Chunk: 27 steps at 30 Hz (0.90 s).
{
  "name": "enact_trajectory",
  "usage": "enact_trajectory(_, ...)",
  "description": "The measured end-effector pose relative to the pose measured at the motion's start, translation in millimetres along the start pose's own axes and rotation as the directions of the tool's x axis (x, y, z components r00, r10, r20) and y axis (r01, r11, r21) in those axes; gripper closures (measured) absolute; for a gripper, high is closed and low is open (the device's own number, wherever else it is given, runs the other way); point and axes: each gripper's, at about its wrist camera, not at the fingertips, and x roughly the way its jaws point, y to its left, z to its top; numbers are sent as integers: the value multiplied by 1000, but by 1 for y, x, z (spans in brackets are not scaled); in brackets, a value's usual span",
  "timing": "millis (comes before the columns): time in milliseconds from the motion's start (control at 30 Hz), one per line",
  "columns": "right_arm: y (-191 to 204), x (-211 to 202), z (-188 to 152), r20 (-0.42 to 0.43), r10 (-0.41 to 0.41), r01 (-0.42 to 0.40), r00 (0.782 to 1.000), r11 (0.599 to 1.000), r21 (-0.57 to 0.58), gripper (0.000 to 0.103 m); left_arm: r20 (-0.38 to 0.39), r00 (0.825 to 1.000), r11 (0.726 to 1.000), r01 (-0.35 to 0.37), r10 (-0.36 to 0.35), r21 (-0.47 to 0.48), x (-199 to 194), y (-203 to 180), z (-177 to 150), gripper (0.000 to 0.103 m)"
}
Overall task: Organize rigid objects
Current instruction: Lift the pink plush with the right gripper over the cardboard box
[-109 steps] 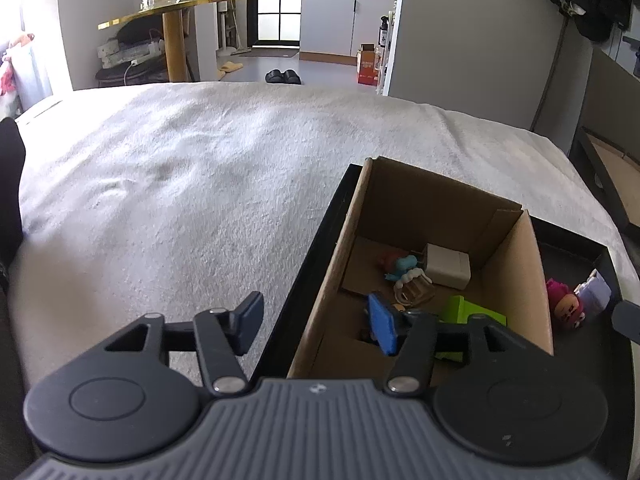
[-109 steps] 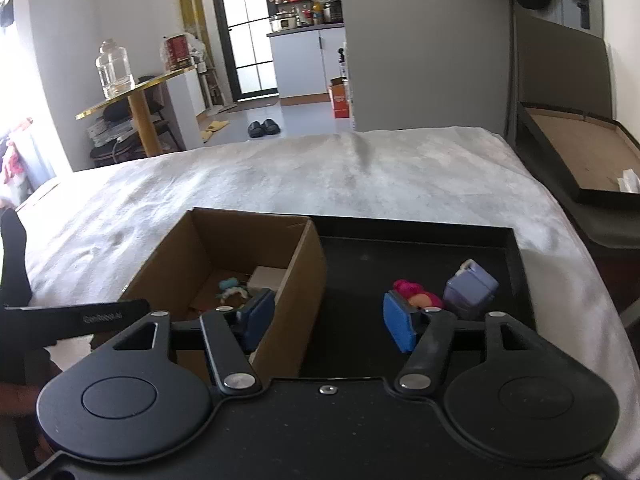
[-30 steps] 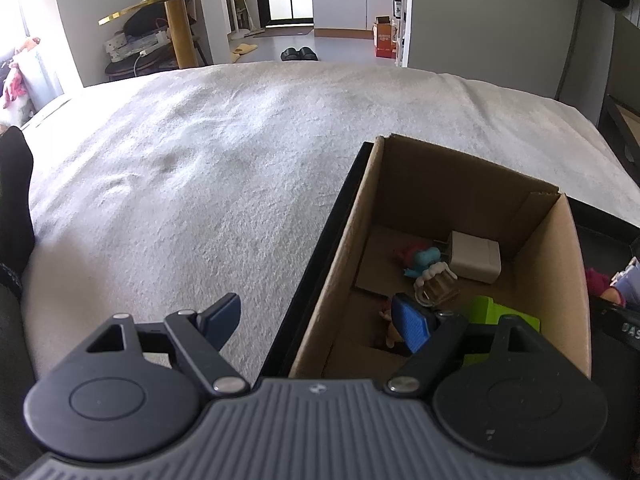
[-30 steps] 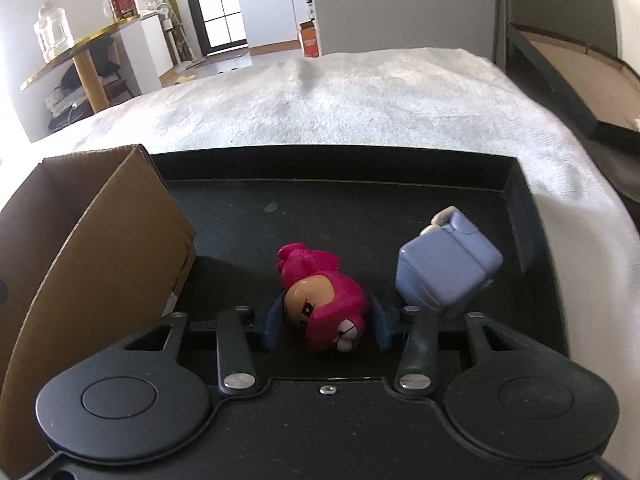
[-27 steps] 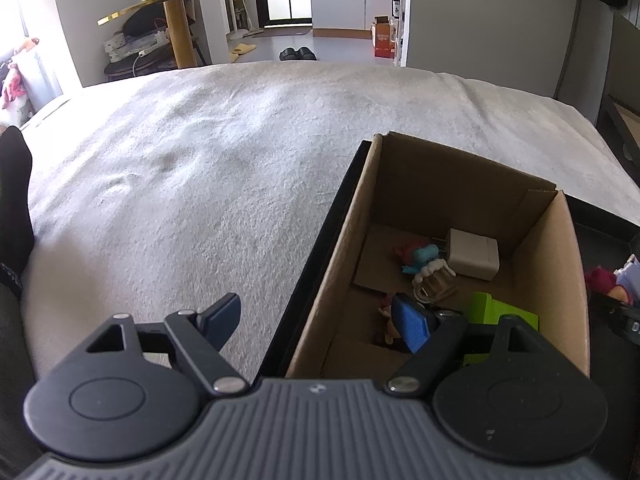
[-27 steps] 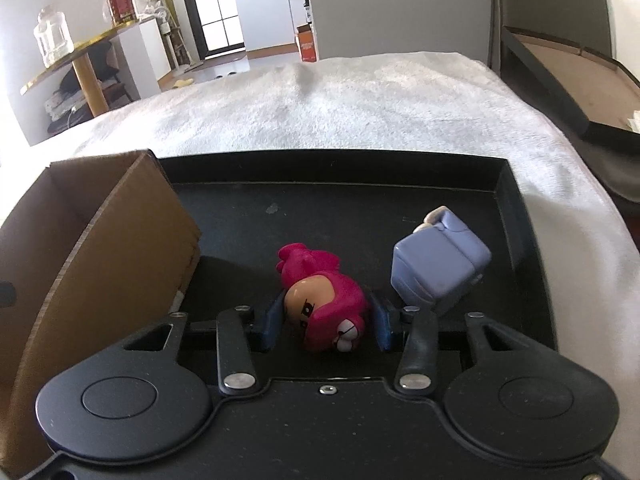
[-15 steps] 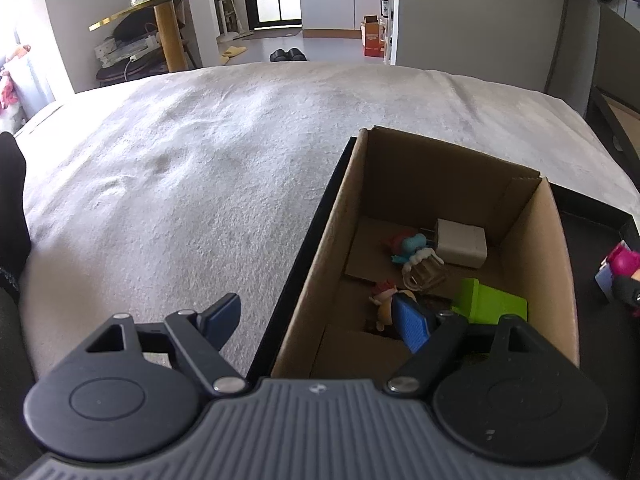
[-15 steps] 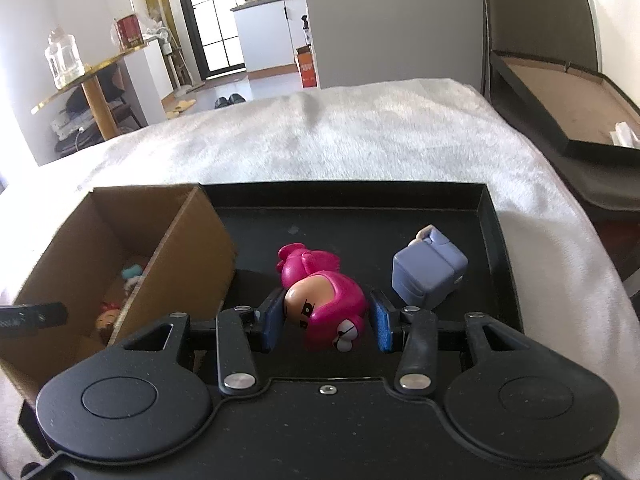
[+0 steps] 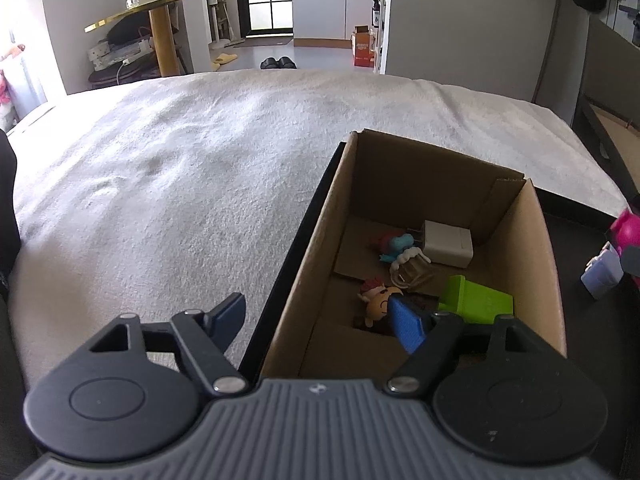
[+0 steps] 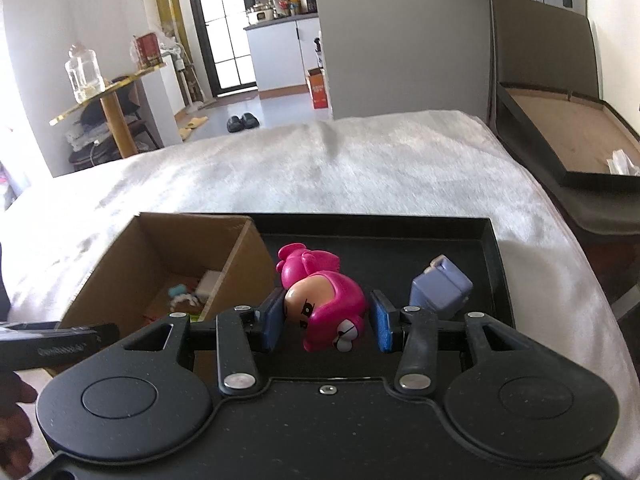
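My right gripper [image 10: 326, 320] is shut on a pink-haired toy figure [image 10: 324, 292], held lying on its side above the black tray [image 10: 380, 224]. A lilac cube toy [image 10: 440, 288] stays on the tray just right of it. The open cardboard box [image 9: 532, 264] stands in the tray's left part. It holds a white charger [image 9: 446, 242], a green block [image 9: 476, 304], a small red-capped figure [image 9: 378, 300] and a blue-and-red toy [image 9: 394, 242]. My left gripper [image 9: 318, 318] straddles the box's left wall with its jaws closing; the pads touch nothing.
The tray lies on a white bed cover [image 9: 180, 200]. A second black tray with a brown bottom [image 10: 560, 128] leans beside the bed at the right. A person's hand [image 10: 12, 420] shows at the lower left of the right wrist view.
My right gripper closed on the pink figure and has lifted it off the tray, drawing back; the lilac cube stayed. The left gripper's jaws have narrowed slightly.
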Motion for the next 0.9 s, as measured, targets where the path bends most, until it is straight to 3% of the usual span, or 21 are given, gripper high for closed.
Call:
enact_trajectory(167,15,-4,9,19,19,-18,1000,1000,-24,59,12,1000,1000,11,-10,-14,-1,4,-1,44)
enact_trajectory(333,33,-4,16,33,41,-39,999,998,-50,59,9,1000,999,19,-19,-34,1,9,0,70)
enact_trajectory(500,51,-3,22,36,65,-61,997,994,-85,59,24,1000,999,9,-8,-34,1,12,-1,86)
enact_trajectory(900,89,14,24,-8,102,-101,995,976,-192,59,33,998,995,61,-58,-82,3,23,0,88)
